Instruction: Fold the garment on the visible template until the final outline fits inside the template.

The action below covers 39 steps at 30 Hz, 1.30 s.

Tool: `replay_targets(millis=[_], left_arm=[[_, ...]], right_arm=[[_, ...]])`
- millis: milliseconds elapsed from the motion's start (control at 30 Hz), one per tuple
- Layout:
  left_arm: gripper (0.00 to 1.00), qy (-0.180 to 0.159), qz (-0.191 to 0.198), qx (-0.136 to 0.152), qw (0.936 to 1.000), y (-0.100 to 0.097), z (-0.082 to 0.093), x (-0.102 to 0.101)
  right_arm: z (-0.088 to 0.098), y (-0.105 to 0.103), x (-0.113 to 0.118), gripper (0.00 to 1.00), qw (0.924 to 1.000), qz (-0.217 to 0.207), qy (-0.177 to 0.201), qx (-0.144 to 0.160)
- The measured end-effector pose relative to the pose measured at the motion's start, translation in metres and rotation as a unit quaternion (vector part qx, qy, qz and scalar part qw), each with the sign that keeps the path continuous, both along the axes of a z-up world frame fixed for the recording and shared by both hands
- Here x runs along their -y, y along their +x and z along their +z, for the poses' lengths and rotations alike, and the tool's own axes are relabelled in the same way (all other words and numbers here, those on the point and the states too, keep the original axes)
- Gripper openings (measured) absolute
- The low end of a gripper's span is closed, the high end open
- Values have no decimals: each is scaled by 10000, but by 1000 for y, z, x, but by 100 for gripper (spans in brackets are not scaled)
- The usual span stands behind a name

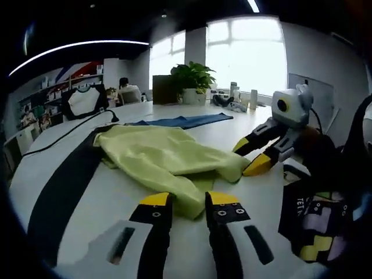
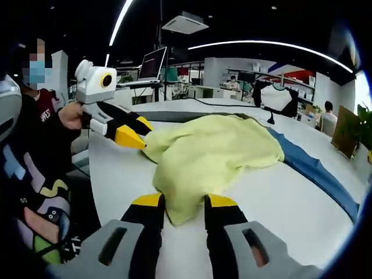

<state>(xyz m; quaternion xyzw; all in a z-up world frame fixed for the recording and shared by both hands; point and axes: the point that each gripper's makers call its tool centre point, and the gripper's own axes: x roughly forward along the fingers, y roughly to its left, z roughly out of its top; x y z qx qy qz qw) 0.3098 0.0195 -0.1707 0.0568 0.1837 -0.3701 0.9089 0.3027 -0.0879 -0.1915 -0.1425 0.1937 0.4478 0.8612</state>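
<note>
In the left gripper view, a wide black band (image 1: 58,186) runs along the left side of the white table (image 1: 116,203). Right of it lies the yellow-green garment (image 1: 163,154), crumpled in a loose heap at the middle of the table, with a blue cloth (image 1: 186,121) flat beyond it and a potted plant (image 1: 190,81) further back. Your left gripper (image 1: 189,203) has its yellow-tipped jaws parted, straddling the near edge of the garment without pinching it. At the far right your right gripper (image 1: 251,156) reaches in, its tips at the garment's right end.

In the right gripper view, the left gripper (image 2: 135,135) comes in from the left, held by your hand (image 2: 71,115), its tips at the garment's (image 2: 209,154) left edge. Your right gripper (image 2: 185,203) stands with jaws apart, a corner of the garment lying between them, not clamped. The blue cloth (image 2: 317,171) stretches along the right.
</note>
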Motion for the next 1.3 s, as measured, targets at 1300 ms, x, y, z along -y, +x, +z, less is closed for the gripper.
replay_targets(millis=[1300], left_arm=[[6,-116,248,1257,9917,18,129,-36]], right_arm=[[124,29,27,2,9910,-374,620,1129]])
